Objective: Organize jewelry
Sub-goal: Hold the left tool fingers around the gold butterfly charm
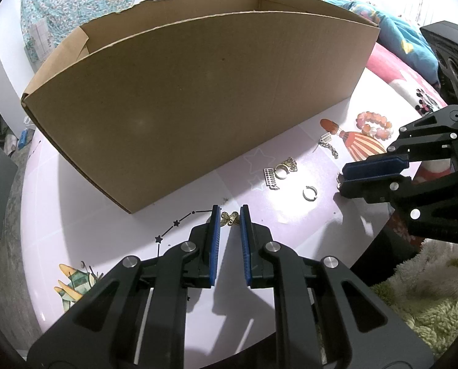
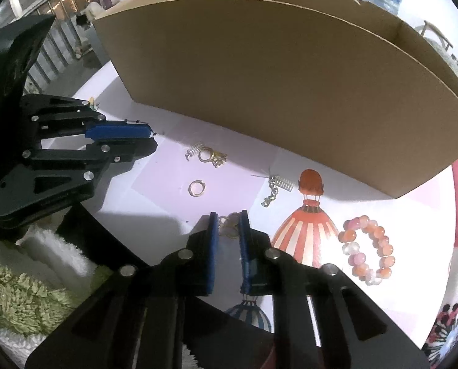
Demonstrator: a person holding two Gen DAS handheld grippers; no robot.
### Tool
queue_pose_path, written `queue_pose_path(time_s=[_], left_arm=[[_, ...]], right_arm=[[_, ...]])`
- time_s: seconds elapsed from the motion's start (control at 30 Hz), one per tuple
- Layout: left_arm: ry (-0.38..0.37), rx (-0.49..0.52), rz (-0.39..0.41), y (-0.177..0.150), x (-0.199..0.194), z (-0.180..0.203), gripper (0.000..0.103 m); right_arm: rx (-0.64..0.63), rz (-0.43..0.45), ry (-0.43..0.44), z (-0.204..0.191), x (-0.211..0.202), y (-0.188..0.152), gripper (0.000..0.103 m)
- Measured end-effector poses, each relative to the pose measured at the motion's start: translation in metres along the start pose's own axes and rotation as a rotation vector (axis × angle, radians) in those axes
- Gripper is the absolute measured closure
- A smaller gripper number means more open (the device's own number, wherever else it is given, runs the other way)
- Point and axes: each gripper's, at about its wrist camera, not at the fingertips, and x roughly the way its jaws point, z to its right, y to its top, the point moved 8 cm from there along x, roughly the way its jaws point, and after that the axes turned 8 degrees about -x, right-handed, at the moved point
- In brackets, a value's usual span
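A gold butterfly charm (image 1: 230, 217) lies on the table between the tips of my left gripper (image 1: 230, 215), whose jaws stand close around it without clearly touching. My right gripper (image 2: 228, 222) has a small gold ring piece (image 2: 228, 226) between its tips, jaws narrowly apart. A loose ring (image 1: 309, 193) (image 2: 197, 188), a gold ring cluster (image 1: 280, 170) (image 2: 209, 155), a silver chain clip (image 1: 329, 144) (image 2: 275, 188) and a pink bead bracelet (image 1: 374, 125) (image 2: 367, 250) lie on the table. A big cardboard box (image 1: 198, 92) (image 2: 290, 77) stands behind them.
The pale pink round table (image 1: 106, 230) has printed balloon pictures (image 2: 309, 230). A fluffy green-white rug (image 2: 29, 292) lies below the table edge. Bedding (image 1: 398, 40) is at the far right.
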Motion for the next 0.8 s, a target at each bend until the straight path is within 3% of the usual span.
queue_pose_path(time_s=[0.8], left_arm=[[-0.042, 0.0, 0.021, 0.0, -0.013, 0.0, 0.091]], right_arm=[[0.021, 0.064, -0.003, 0.006, -0.01, -0.008, 0.09]])
